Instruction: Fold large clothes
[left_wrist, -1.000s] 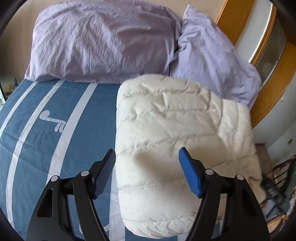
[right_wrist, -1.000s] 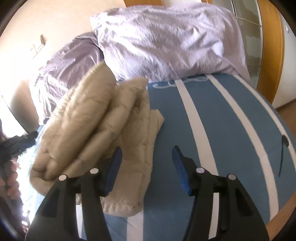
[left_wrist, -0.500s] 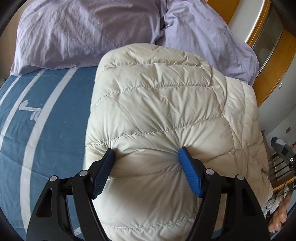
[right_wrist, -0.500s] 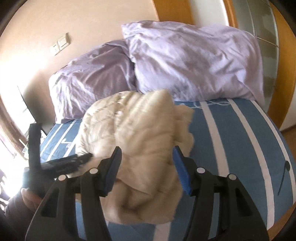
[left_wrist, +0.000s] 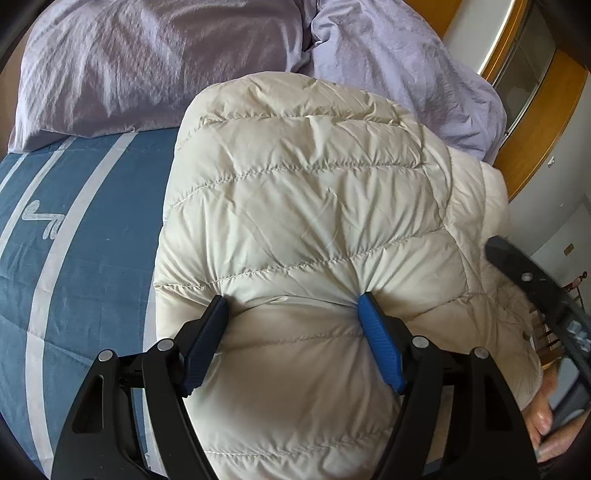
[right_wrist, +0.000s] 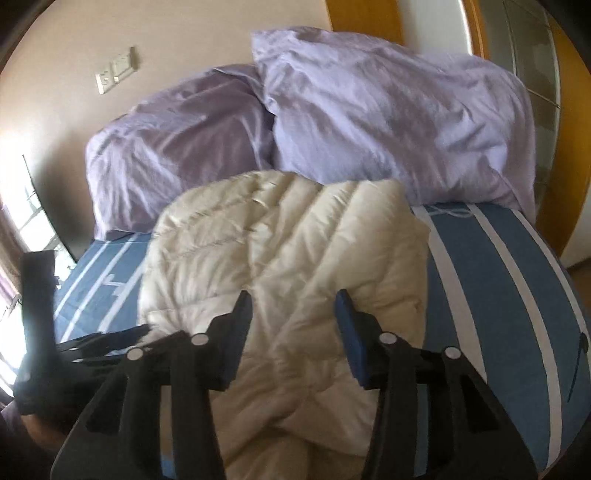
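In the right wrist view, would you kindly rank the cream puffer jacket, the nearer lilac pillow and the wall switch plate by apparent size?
1. Cream puffer jacket and nearer lilac pillow: look alike; the jacket lies closer to the camera, so unranked.
2. Wall switch plate: clearly smallest.

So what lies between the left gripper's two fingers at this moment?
In the left wrist view, the left gripper stands open with the cream puffer jacket bulging between its fingers, which press into the padding on both sides. Nothing else lies there.

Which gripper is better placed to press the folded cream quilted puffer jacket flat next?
Left, probably. The left gripper has open fingers dug into the cream quilted puffer jacket; the right gripper looks open over it, contact unclear.
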